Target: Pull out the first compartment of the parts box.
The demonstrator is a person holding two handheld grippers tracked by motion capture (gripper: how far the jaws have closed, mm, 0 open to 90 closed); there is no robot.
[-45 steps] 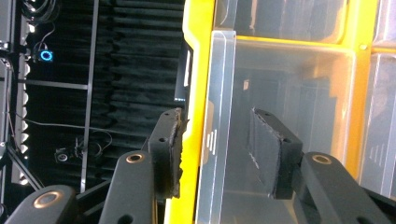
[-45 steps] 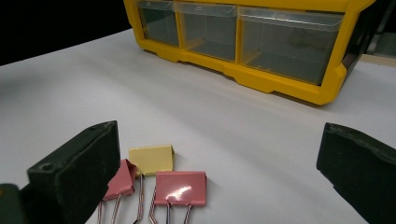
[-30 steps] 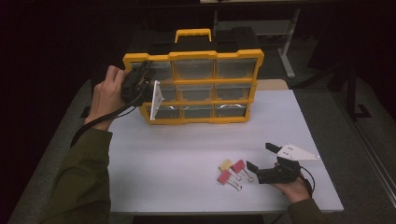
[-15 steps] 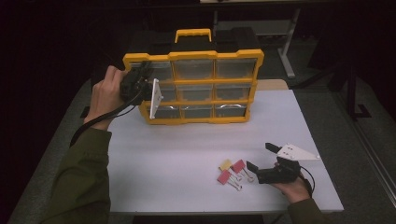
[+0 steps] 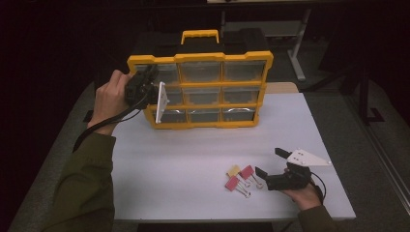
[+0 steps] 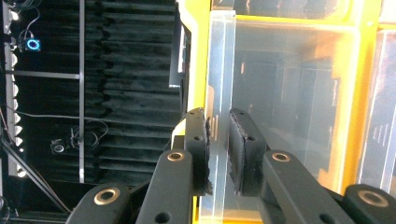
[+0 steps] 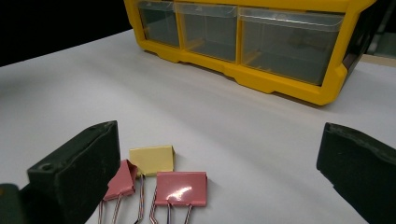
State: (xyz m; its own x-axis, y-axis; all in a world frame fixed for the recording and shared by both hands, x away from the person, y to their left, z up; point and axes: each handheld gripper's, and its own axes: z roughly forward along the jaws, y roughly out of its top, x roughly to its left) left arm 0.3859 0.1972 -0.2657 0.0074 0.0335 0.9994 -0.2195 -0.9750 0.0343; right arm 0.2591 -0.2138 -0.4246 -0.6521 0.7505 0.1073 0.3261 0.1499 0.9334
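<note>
— Where is your left gripper point(image 6: 218, 154)?
— Its jaws have just closed, pinching the clear plastic drawer front point(image 6: 220, 74) in the yellow organiser's point(image 5: 263, 87) left column.
— The right gripper point(image 5: 273, 163)?
— Jaws spread, resting beside three binder clips point(image 7: 161, 179).

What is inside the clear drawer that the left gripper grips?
Through the clear drawer nothing shows inside; its bottom near corner is covered by the left gripper, whose jaws are shut on the drawer's front edge.
</note>
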